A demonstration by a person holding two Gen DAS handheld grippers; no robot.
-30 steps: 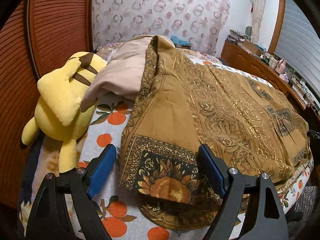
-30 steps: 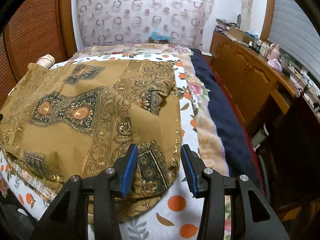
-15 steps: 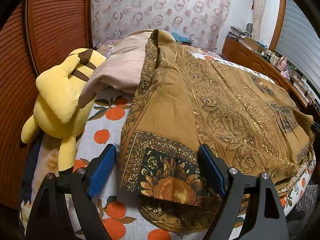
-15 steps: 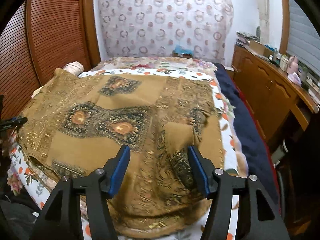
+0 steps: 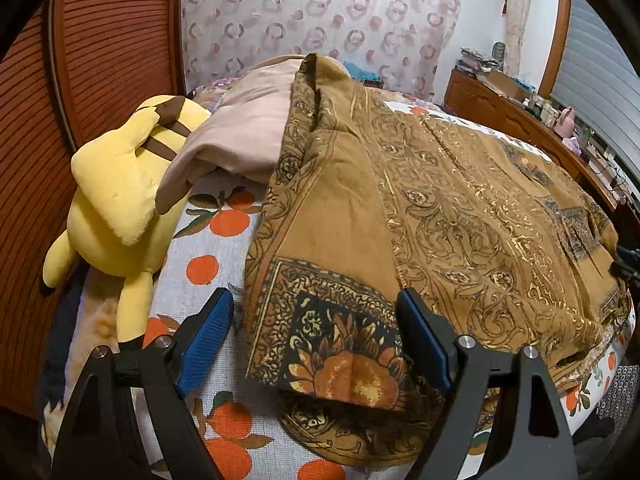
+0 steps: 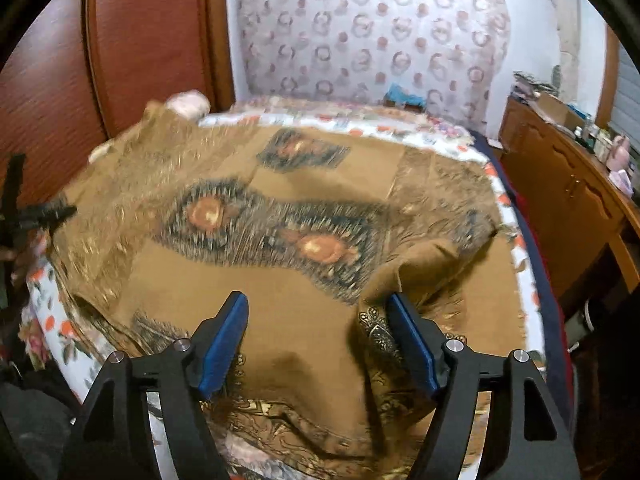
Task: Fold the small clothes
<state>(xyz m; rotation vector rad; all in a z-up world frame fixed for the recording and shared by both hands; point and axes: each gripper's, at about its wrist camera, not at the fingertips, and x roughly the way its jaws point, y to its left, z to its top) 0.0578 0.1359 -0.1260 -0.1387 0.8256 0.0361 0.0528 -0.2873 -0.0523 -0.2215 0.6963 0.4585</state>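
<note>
Left wrist view, left tongs (image 5: pixel 316 320) released over brown cloth (image 5: pixel 460 208), yellow plush (image 5: pixel 116 200) beside, right tongs (image 6: pixel 318 328) just widened, empty.

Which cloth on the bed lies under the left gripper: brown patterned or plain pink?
The brown patterned cloth; the plain pink cloth lies farther back, beside the yellow plush toy.

The cloth (image 5: pixel 440 208) ahead of both grippers is ochre brown with gold scrollwork and dark panels holding orange flowers. Left of it, the sheet (image 5: pixel 208 256) is white with oranges and the plush (image 5: pixel 116 196) yellow with brown stripes.
</note>
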